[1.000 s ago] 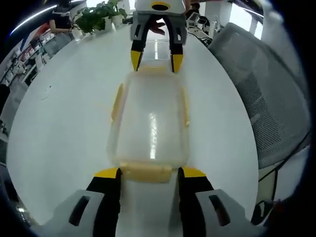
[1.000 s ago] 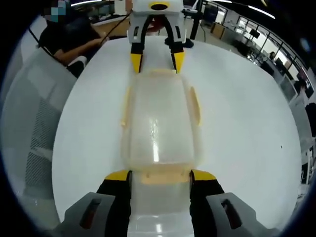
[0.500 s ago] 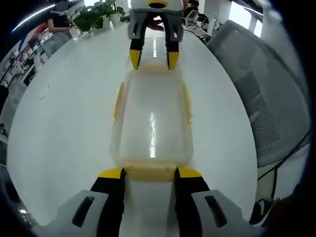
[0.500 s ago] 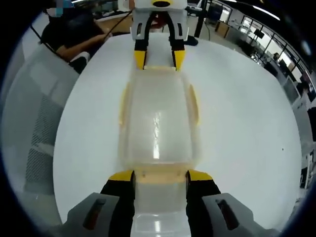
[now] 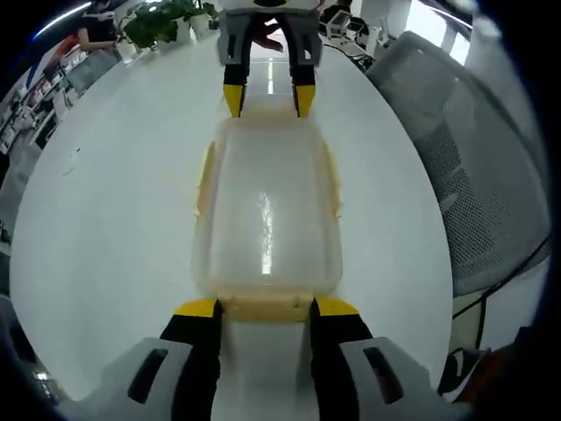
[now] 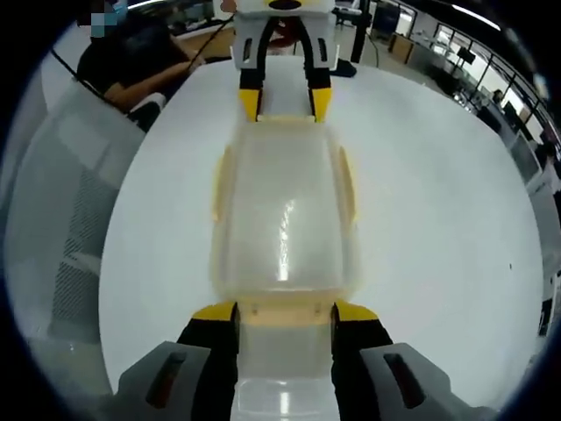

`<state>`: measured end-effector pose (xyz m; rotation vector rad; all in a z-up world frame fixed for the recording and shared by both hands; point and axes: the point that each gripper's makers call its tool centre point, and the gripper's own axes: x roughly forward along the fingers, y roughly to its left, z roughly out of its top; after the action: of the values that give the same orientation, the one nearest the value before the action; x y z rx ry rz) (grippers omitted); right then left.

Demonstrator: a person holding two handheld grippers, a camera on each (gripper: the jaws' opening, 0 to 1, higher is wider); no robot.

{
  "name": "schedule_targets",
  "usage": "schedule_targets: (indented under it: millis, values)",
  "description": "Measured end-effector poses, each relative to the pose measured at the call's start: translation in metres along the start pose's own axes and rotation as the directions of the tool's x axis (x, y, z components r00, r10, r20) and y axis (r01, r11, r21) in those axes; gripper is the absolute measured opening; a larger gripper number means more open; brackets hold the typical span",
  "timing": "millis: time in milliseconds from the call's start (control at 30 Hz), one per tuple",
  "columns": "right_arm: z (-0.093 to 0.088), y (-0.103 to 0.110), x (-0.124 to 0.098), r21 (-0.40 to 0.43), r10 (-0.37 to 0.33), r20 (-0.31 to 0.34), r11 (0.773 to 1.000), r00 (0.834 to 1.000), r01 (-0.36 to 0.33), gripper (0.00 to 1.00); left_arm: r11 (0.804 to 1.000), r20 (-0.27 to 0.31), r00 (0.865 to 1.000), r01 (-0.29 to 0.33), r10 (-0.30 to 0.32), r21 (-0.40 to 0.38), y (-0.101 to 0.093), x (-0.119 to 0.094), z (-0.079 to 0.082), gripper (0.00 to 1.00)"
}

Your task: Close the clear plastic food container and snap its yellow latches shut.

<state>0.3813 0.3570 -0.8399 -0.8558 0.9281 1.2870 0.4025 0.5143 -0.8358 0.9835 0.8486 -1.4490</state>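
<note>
The clear plastic container (image 5: 267, 210) lies lengthwise on the white table (image 5: 105, 219) with its lid on. Yellow latches run along its long sides (image 5: 204, 180), (image 6: 348, 184). My left gripper (image 5: 266, 309) has its jaws against both ends of the near yellow end latch (image 5: 266, 305), shut on it. At the far end, the right gripper (image 5: 263, 98) holds the opposite latch. In the right gripper view the container (image 6: 285, 215) is seen from the other end. There my right gripper (image 6: 285, 313) is shut on its end latch (image 6: 285, 310), and the left gripper (image 6: 285, 103) is opposite.
A grey mesh chair (image 5: 473, 167) stands by the table's edge, also seen as the chair (image 6: 61, 210). Potted plants (image 5: 162, 22) sit at the table's far end. A person in dark clothes (image 6: 140, 61) sits beyond the table. Bare white tabletop lies on both sides of the container.
Both grippers' jaws have drawn inward onto the end latches, and each gripper has pushed in slightly closer to the container. The container itself has stayed in place.
</note>
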Motion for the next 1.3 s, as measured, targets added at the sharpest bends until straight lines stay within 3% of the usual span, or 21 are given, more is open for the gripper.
schedule_targets:
  millis: [500,800,1300]
  values:
    - [0.0006,0.0008,0.0015,0.012,0.000,-0.025,1.000,1.000,0.000,0.41,1.000,-0.055,0.998,0.012,-0.012,0.004,-0.0002,0.0010,-0.0022,0.39]
    - [0.0017,0.0008,0.0028,0.010,0.000,-0.018,1.000,1.000,0.000,0.40,1.000,-0.011,1.000,0.007,-0.007,0.002,-0.0006,-0.0004,-0.0045,0.39]
    - [0.0029,0.0046,0.0021,0.023,0.002,-0.009,1.000,1.000,-0.001,0.40,1.000,0.007,1.000,0.001,-0.001,-0.027,-0.0052,-0.0013,-0.0044,0.39]
